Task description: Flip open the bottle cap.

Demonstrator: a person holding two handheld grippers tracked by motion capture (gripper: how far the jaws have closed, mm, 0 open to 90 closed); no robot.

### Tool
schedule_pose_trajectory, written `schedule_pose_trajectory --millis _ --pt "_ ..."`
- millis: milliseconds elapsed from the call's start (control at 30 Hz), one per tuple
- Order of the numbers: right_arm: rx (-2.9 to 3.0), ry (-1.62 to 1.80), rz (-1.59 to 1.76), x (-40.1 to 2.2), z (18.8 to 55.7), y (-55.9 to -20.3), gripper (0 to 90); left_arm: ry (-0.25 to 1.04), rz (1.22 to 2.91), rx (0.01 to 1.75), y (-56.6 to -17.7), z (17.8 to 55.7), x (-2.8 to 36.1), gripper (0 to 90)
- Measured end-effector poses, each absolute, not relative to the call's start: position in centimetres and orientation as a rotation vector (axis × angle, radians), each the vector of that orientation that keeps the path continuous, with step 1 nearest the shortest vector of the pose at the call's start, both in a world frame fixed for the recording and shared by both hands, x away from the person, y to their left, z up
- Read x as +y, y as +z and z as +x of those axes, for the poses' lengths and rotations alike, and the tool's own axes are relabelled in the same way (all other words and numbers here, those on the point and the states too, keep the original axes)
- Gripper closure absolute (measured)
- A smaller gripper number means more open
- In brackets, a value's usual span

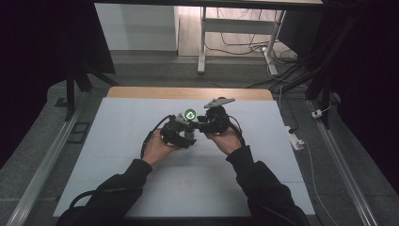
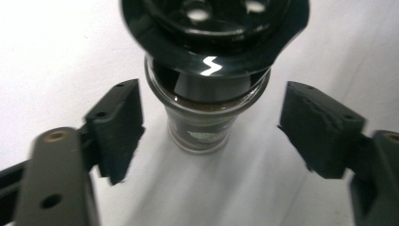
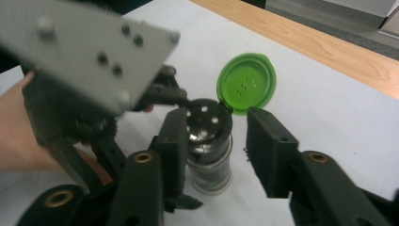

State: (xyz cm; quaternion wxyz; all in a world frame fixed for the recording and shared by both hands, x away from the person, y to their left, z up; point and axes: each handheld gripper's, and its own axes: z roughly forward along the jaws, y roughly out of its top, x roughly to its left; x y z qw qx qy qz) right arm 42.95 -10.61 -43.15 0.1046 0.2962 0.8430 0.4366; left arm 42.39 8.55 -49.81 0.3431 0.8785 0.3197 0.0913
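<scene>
White tabletop (image 1: 141, 165) bearing shaker jar (image 3: 209, 155), green lid (image 3: 246, 84) flipped open; left gripper (image 2: 211, 127) and right gripper (image 3: 214, 136) both standing parted, gripping nothing, likely releasing, withdrawal coming next.

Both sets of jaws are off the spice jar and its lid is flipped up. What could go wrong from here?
1. The spice jar stands free, tall and narrow on the white table; neither the left gripper nor the right gripper presses on it, so a bump from either pad could tip it.
2. The green flip lid stands open and the shaker holes are exposed, so a tip would likely spill seasoning.
3. The two grippers crowd the jar and may collide.
</scene>
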Motion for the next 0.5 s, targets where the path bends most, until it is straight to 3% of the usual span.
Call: schedule_pose_trajectory --millis 267,500 --pt "2.517 1.287 0.902 -11.7 42.3 -43.3 38.8 0.242 2.293 0.857 -49.1 41.6 10.0 17.5" --pt "2.521 1.268 0.894 -12.2 41.4 -43.4 28.2 0.212 2.300 0.834 -48.3 40.2 11.2 8.6"
